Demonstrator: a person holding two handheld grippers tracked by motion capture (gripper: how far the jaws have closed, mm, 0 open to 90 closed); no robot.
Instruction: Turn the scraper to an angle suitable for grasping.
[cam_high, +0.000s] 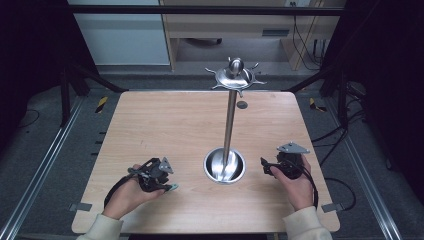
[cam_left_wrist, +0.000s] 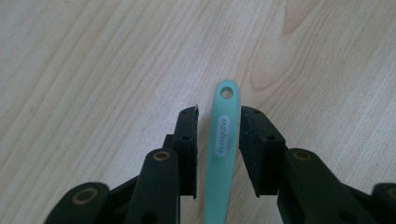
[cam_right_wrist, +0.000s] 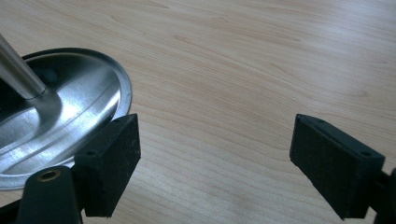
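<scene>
Left gripper: the left gripper (cam_high: 167, 185) sits low over the desk (cam_high: 165, 120) at about 7 o'clock of the desk top in the high view, held in the person's left hand (cam_high: 127, 195); its jaws stand a little apart, and no pad presses on anything.
Teal handle: a slim teal handle (cam_left_wrist: 222, 140) with a hole at its tip and a pale label lies flat on the desk between the left gripper's jaws in the left gripper view, with a narrow gap on each side; its tip points to 12 o'clock there and reaches just past the jaw ends. The rest of it is hidden under the gripper.
Right gripper: the right gripper (cam_high: 265, 165) rests at about 5 o'clock of the desk top, in the right hand (cam_high: 295, 187); its jaws are wide open over bare wood in the right gripper view.
Metal stand: a steel stand (cam_high: 230, 120) rises between the two grippers; its round dished base (cam_high: 225, 167) is near the desk's middle front, and its top disc (cam_high: 235, 76) with hooked arms shows at 12 o'clock.
In the way: the base rim (cam_right_wrist: 122, 91) lies just beside the right gripper's left-hand jaw, at 9 o'clock in the right gripper view; the base is apart from the left gripper.
Other things: a small dark round mark (cam_high: 242, 104) shows on the desk behind the pole.
</scene>
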